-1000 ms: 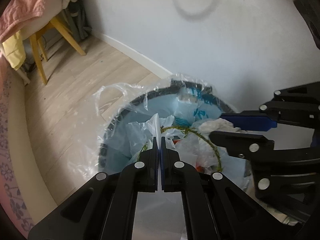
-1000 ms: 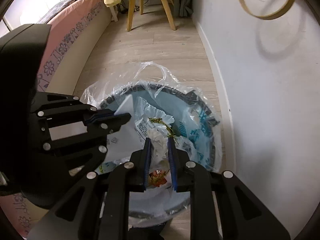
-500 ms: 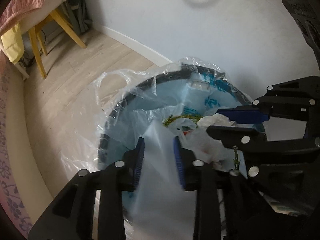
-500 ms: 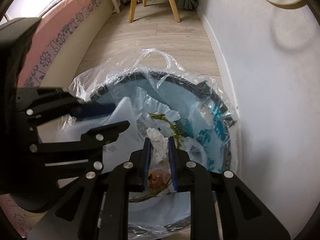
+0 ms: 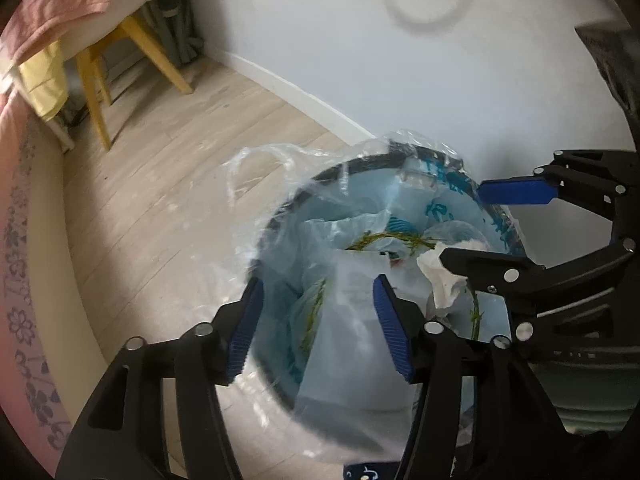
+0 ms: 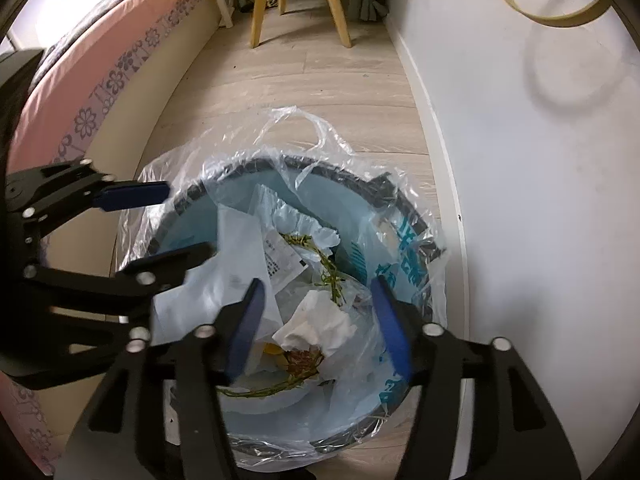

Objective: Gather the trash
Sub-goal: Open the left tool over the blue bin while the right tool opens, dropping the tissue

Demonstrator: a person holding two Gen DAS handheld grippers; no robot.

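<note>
The trash (image 6: 316, 328), crumpled tissue, thin plastic and a green stem, lies inside the lined bin (image 6: 416, 224). It looks light, soft and slippery, best pinched at the tissue's bunched folds. Above the bin, left gripper (image 5: 316, 320) and right gripper (image 6: 320, 320) hang with jaws wide apart, holding nothing.

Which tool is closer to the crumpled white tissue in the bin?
Right. The right tool hangs open straight above the tissue; the left tool, also open, sits off to the tissue's left.
</note>
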